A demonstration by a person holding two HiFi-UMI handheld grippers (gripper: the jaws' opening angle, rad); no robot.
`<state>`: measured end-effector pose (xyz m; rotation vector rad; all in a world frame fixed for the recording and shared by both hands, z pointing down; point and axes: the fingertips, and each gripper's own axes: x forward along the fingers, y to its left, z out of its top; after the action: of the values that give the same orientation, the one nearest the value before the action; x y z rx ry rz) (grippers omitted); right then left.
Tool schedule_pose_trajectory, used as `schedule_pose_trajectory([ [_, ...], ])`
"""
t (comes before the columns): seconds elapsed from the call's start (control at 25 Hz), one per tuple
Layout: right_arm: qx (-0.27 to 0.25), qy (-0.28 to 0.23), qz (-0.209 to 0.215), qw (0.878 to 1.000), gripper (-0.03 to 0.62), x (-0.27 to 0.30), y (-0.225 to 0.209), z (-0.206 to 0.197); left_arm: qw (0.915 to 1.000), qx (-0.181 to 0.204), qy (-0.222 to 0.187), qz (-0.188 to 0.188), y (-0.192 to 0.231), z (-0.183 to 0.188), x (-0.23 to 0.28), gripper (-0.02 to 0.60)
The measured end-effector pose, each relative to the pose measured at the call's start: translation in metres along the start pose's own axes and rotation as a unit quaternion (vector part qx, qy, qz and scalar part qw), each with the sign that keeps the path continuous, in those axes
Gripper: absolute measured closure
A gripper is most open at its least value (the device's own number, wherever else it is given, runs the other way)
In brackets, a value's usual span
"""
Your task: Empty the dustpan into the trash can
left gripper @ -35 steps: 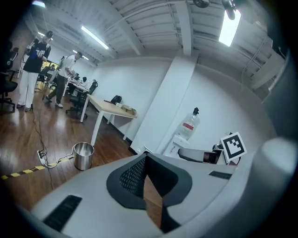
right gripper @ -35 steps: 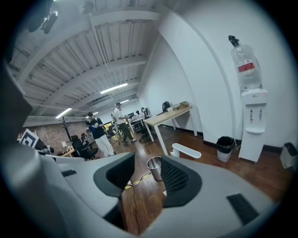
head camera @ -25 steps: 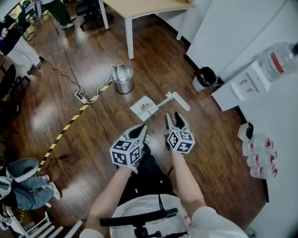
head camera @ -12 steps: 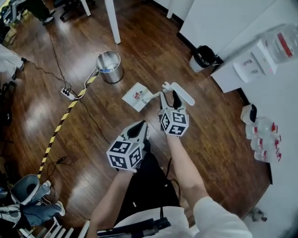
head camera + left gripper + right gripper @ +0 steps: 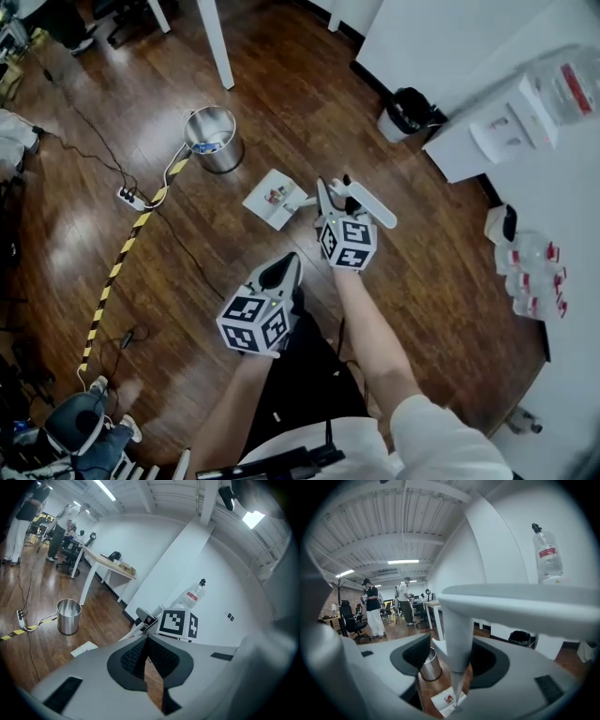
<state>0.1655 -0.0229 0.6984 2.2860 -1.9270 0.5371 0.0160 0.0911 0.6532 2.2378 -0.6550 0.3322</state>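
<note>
The dustpan (image 5: 272, 200) lies on the wooden floor (image 5: 187, 300) near the middle of the head view, its white pan to the left and its long handle (image 5: 375, 206) running off to the right. The right gripper (image 5: 335, 193) is down over that handle with its jaws well apart, having just been opening; the handle's stem stands between them, loose and not clamped. The left gripper (image 5: 283, 269) hangs below and left of it, tips together, holding nothing. The metal trash can (image 5: 214, 141) stands at upper left, well apart from the dustpan, beside a yellow-and-black striped tape (image 5: 122, 262)
</note>
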Motion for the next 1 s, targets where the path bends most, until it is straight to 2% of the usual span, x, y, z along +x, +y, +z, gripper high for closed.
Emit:
schedule_pose_trajectory([
  [0.08, 0.005, 0.000, 0.005, 1.000, 0.319, 0.003, 0.002, 0.003, 1.0000, -0.002, 0.000, 0.001, 0.002, 0.004, 0.000, 0.591],
  [0.2, 0.015, 0.008, 0.023, 1.000, 0.391, 0.007, 0.006, 0.002, 1.0000, -0.009, -0.002, 0.004, 0.008, 0.008, -0.003, 0.591],
  [0.28, 0.011, 0.018, 0.028, 0.999, 0.407, 0.009, 0.007, 0.001, 0.9999, -0.013, -0.003, 0.004, 0.010, 0.010, -0.004, 0.591],
  [0.6, 0.018, 0.036, 0.027, 0.999, 0.410, 0.011, 0.002, -0.001, 0.9999, -0.016, -0.002, 0.001, 0.009, 0.017, -0.003, 0.591],
  [1.0, 0.023, 0.033, 0.017, 0.999, 0.411, 0.039, -0.012, 0.018, 0.9996, -0.023, 0.006, 0.012, 0.021, 0.030, 0.010, 0.591],
])
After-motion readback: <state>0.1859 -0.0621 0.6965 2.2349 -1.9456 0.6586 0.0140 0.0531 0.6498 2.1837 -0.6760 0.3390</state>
